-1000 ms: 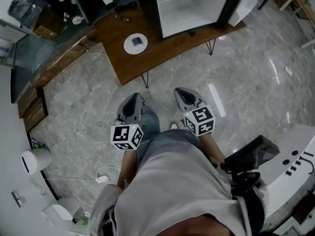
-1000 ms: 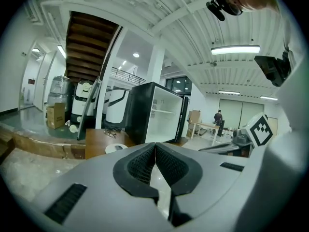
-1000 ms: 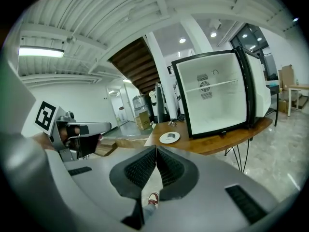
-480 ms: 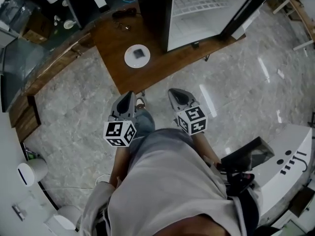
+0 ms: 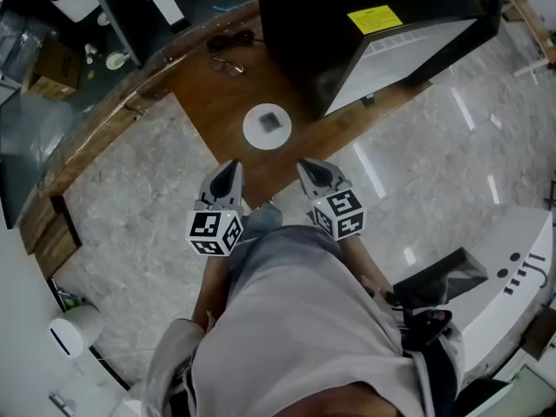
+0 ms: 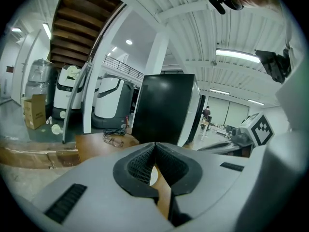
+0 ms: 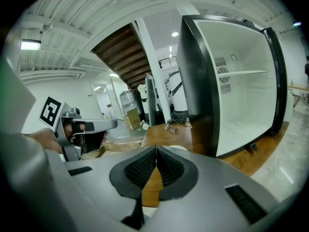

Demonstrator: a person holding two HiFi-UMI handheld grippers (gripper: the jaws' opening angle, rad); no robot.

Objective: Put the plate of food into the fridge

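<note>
A white plate (image 5: 267, 126) with a dark piece of food on it lies on the brown wooden table (image 5: 217, 98), just beyond both grippers. Behind it stands the black fridge (image 5: 347, 24) with its door open and a white empty inside (image 7: 244, 95). My left gripper (image 5: 228, 178) and right gripper (image 5: 313, 174) are held side by side near the table's front edge, both shut with nothing between the jaws. In the left gripper view the jaws (image 6: 154, 151) meet at their tips, and part of the plate shows behind them. The right gripper's jaws (image 7: 156, 154) also meet.
Glasses and a black cable (image 5: 228, 52) lie on the table to the left of the fridge. A cardboard box (image 5: 54, 63) and white robot machines stand behind the curved wooden counter (image 5: 95, 137). A white machine (image 5: 512, 285) stands on the marble floor at my right.
I have stepped closer to the table. The plate and fridge have come nearer to the grippers, and the fridge's black top now shows. Both grippers stay shut.
</note>
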